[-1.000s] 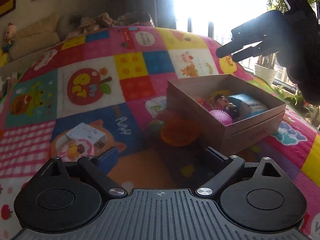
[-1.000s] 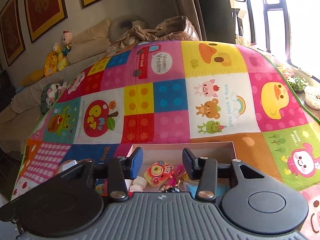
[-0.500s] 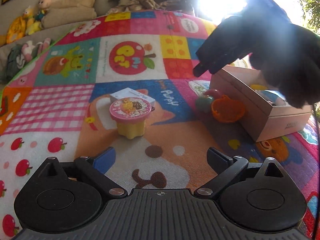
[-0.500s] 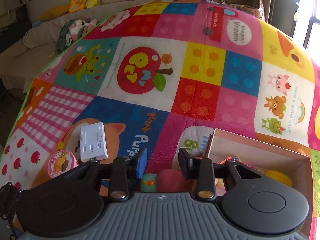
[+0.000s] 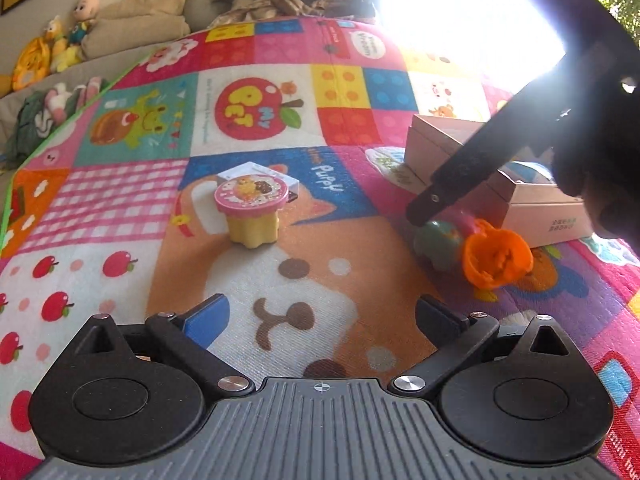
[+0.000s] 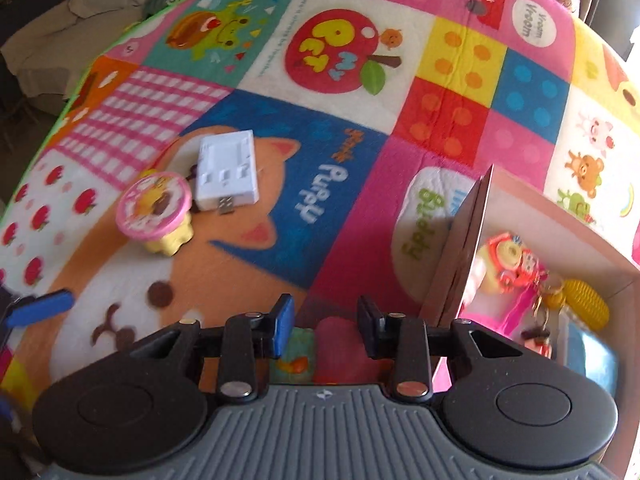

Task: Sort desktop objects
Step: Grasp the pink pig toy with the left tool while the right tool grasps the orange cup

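My right gripper (image 6: 326, 328) points steeply down over a green, pink and orange toy (image 6: 332, 336) that lies on the mat by the cardboard box (image 6: 478, 216). Its jaws stand narrow, with the toy just below and between the tips; I see no pad pressing on it. From the left wrist view the right gripper (image 5: 424, 212) reaches the top of the toy (image 5: 440, 240). My left gripper (image 5: 322, 316) is wide open with nothing between its fingers, low over the mat. Ahead of it a pink-lidded pudding cup (image 5: 250, 216) stands in front of a white USB hub (image 5: 256, 170).
The open box (image 5: 500, 188) holds several small toys, among them a pink camera toy (image 6: 508, 264) and a yellow ribbed piece (image 6: 588, 300). The colourful patchwork mat (image 5: 140, 216) covers the surface. Cushions and plush toys (image 5: 52, 52) lie beyond its far left edge.
My right gripper has swung from over the box down to the toy beside it, and its jaws have narrowed. My left gripper has turned toward the pudding cup and opened slightly wider.
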Tool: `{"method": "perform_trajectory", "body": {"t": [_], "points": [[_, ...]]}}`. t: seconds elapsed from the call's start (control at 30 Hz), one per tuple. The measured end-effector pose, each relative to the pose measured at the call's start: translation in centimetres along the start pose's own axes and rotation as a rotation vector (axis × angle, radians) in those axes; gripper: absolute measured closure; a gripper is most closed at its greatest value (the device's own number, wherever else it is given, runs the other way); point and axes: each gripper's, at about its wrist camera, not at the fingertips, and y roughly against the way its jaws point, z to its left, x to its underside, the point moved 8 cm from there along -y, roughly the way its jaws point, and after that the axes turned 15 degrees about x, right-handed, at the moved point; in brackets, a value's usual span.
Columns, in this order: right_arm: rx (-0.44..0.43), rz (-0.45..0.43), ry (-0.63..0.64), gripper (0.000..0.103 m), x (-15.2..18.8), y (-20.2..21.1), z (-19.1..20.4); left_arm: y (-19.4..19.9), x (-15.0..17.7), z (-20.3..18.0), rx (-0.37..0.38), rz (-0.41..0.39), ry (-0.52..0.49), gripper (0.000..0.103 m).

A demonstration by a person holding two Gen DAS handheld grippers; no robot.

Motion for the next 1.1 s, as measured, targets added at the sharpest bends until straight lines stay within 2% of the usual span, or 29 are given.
{"method": "perform_trajectory", "body": {"t": [0.1,0.17,0.23,0.27,0.3,0.37,0.47,0.6,0.63,0.7,0.77,1.0,1.03,1.1], "points": [[-0.105,-0.013,-0.012,0.069,2.6,3.3,-0.2,-0.1,0.4,-0.8,0.010,0.019,-0.017,0.001],[-0.124,-0.081,-0.041,0.066,3.8,5.8,-1.1,-0.1,0.5,-1.2,0.007,0.026,-0.027,0.001],[-0.073,-0.189,-0.041,0.046,5.2,8.0,-2.3,-0.1,0.6,-1.3,-0.004,0.029,-0.025,0.001],[-0.044,-0.235,-0.040,0.029,6.1,8.8,-2.7,0.0,0.6,-1.2,-0.010,0.031,-0.022,0.001],[-0.023,-0.265,-0.036,0.022,7.0,9.3,-3.0,0.0,0.6,-1.2,-0.017,0.033,-0.018,0.001],[-0.029,-0.266,-0.032,0.022,8.9,9.3,-3.1,0.1,0.6,-1.1,-0.028,0.039,-0.010,0.001],[-0.050,-0.219,-0.057,0.022,11.3,7.5,-3.0,0.2,0.4,-1.1,-0.042,0.046,-0.010,0.001],[-0.079,-0.200,-0.107,0.024,12.3,5.4,-2.3,0.5,0.2,-1.7,-0.047,0.054,-0.027,0.001],[-0.083,-0.203,-0.109,0.027,12.3,5.1,-2.0,0.5,0.1,-1.9,-0.048,0.057,-0.032,0.001],[-0.090,-0.193,-0.096,0.056,12.5,4.7,-1.4,0.4,0.0,-2.3,-0.049,0.064,-0.044,0.001],[-0.082,-0.200,-0.099,0.058,12.8,4.8,-1.4,0.2,-0.2,-2.8,-0.040,0.064,-0.055,0.001],[0.035,-0.210,-0.193,0.056,15.3,5.2,-5.7,-2.2,-1.5,-6.5,0.042,0.049,-0.136,0.001],[0.034,-0.208,-0.219,0.053,15.8,5.3,-6.4,-2.9,-1.7,-6.9,0.051,0.050,-0.144,0.001],[0.034,-0.214,-0.275,0.036,16.6,5.6,-7.7,-4.2,-1.9,-7.6,0.062,0.059,-0.148,0.001]]}}
